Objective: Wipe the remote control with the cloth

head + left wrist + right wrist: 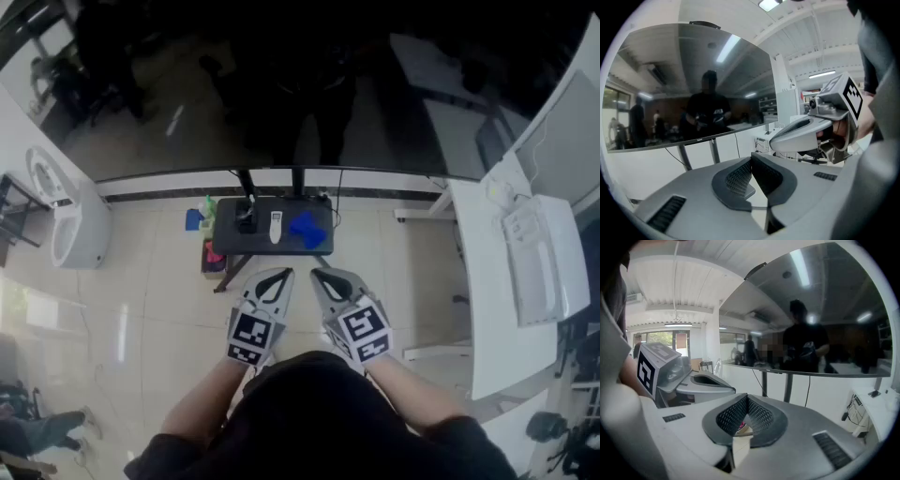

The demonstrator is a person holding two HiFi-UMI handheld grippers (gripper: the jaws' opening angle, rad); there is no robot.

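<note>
Far ahead of me, on the small dark table (230, 240), the slim white remote control (276, 226) lies near the middle, with the crumpled blue cloth (307, 227) just to its right and a black object (246, 217) I cannot identify just to its left. I hold the left gripper (273, 280) and the right gripper (326, 280) side by side on the near side of the table, well short of the remote. Both have their jaws pressed together with nothing between them. Open pale tiled floor (169, 319) lies between them and the table. Behind the table stands a large dark screen (281, 84) on two legs, filling the far view of both gripper cameras. Some blue and green items (198, 217) sit at the table's left edge. Farther left is a white round-faced appliance (67, 220). A long white desk (487, 309) runs along the right.
</note>
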